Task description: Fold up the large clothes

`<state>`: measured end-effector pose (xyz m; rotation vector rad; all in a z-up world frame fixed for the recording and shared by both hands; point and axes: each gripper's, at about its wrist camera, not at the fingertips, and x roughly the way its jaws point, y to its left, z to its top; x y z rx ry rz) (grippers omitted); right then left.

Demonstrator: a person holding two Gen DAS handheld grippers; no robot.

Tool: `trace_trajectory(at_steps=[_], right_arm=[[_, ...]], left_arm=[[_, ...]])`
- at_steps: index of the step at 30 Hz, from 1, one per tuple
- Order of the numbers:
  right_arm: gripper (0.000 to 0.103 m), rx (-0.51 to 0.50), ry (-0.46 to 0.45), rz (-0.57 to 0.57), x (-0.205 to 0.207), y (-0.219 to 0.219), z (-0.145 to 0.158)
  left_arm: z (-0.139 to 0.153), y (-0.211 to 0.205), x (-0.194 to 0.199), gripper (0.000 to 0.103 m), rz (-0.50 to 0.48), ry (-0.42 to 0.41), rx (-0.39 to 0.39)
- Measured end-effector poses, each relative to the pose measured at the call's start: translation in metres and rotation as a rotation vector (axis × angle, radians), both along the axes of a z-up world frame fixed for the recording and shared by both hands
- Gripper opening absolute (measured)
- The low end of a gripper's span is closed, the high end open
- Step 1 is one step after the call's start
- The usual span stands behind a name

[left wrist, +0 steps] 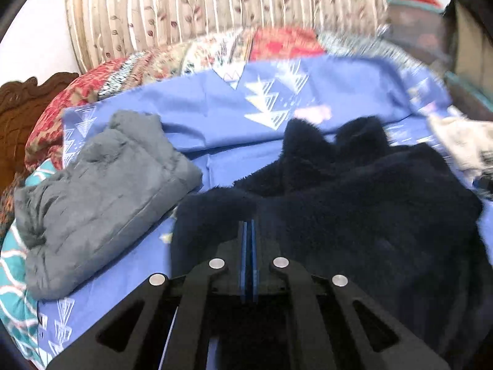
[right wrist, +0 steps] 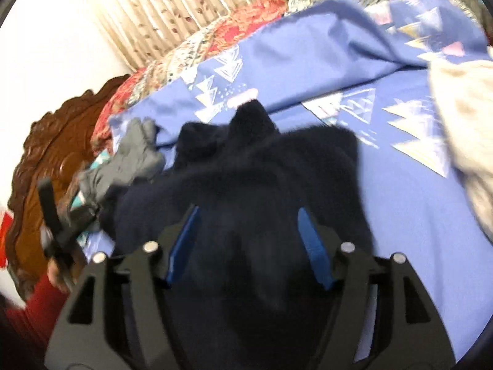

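A dark navy fleece garment [left wrist: 354, 197] lies bunched on a blue bed sheet [left wrist: 209, 111]; it also shows in the right wrist view [right wrist: 262, 178]. My left gripper [left wrist: 249, 225] is shut, its blue pads pressed together over the garment's near edge; no fabric shows between them. My right gripper [right wrist: 246, 215] is open, its blue pads [right wrist: 311, 240] spread wide just above the garment's near part. The left gripper also shows at the left of the right wrist view [right wrist: 58, 222], held by a hand in a red sleeve.
A folded grey quilted garment [left wrist: 101, 197] lies left of the fleece. A cream patterned cloth [right wrist: 462, 141] lies at the right. A patchwork quilt [left wrist: 129, 67], a carved wooden headboard [right wrist: 52, 154] and a curtain [left wrist: 215, 6] stand behind.
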<state>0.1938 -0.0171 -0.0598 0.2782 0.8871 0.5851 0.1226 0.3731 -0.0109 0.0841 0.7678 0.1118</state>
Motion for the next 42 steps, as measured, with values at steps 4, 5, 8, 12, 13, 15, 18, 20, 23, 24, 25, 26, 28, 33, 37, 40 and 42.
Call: trace_trajectory(at_steps=[4, 5, 8, 12, 13, 15, 18, 20, 23, 24, 25, 26, 28, 33, 37, 40, 42], right_arm=[[0.063, -0.052, 0.038, -0.013, -0.086, -0.040, -0.009], [0.063, -0.055, 0.048, -0.018, -0.101, -0.046, -0.013], [0.063, -0.057, 0.099, -0.030, -0.160, -0.065, -0.028], [0.063, -0.015, 0.162, -0.012, -0.211, -0.070, -0.045], [0.063, -0.005, 0.175, -0.007, -0.220, -0.069, -0.049], [0.033, 0.044, 0.208, 0.024, -0.230, -0.066, -0.054], [0.012, -0.005, 0.197, 0.010, -0.245, -0.071, -0.047], [0.011, -0.049, 0.160, -0.053, -0.252, -0.091, -0.039], [0.011, -0.027, 0.224, -0.158, -0.253, -0.131, -0.050], [0.011, -0.014, 0.231, -0.173, -0.256, -0.137, -0.053], [0.011, 0.006, 0.229, -0.170, -0.257, -0.137, -0.053], [0.012, 0.029, 0.225, -0.166, -0.258, -0.135, -0.051], [0.018, 0.025, 0.186, -0.178, -0.264, -0.126, -0.044], [0.020, 0.032, -0.021, -0.112, -0.280, -0.097, 0.004], [0.040, -0.070, -0.185, 0.163, -0.307, -0.032, 0.042], [0.049, -0.240, -0.301, 0.177, -0.316, 0.001, 0.046], [0.049, -0.219, -0.247, 0.216, -0.314, 0.007, 0.040]], left_arm=[[-0.001, 0.020, -0.069, 0.028, 0.026, 0.042, -0.053], [-0.006, 0.027, -0.088, 0.029, 0.039, 0.070, -0.083], [-0.025, 0.042, -0.137, 0.029, 0.078, 0.153, -0.157], [-0.060, 0.061, -0.179, 0.034, 0.138, 0.280, -0.285], [-0.068, 0.063, -0.185, 0.035, 0.143, 0.304, -0.310], [-0.082, 0.065, -0.196, 0.035, 0.162, 0.354, -0.346], [-0.082, 0.064, -0.211, 0.036, 0.184, 0.333, -0.365], [-0.074, 0.062, -0.218, 0.037, 0.179, 0.303, -0.382], [-0.067, 0.052, -0.226, 0.039, 0.160, 0.285, -0.375], [-0.065, 0.046, -0.228, 0.039, 0.154, 0.286, -0.376], [-0.064, 0.044, -0.230, 0.039, 0.148, 0.287, -0.379], [-0.062, 0.040, -0.232, 0.040, 0.139, 0.286, -0.380], [-0.059, 0.032, -0.235, 0.040, 0.129, 0.279, -0.366], [-0.051, 0.015, -0.258, 0.041, 0.079, 0.264, -0.339], [-0.051, 0.017, -0.278, 0.041, 0.091, 0.251, -0.356], [-0.052, 0.014, -0.294, 0.041, 0.062, 0.235, -0.335], [-0.055, 0.003, -0.305, 0.041, 0.017, 0.232, -0.285]])
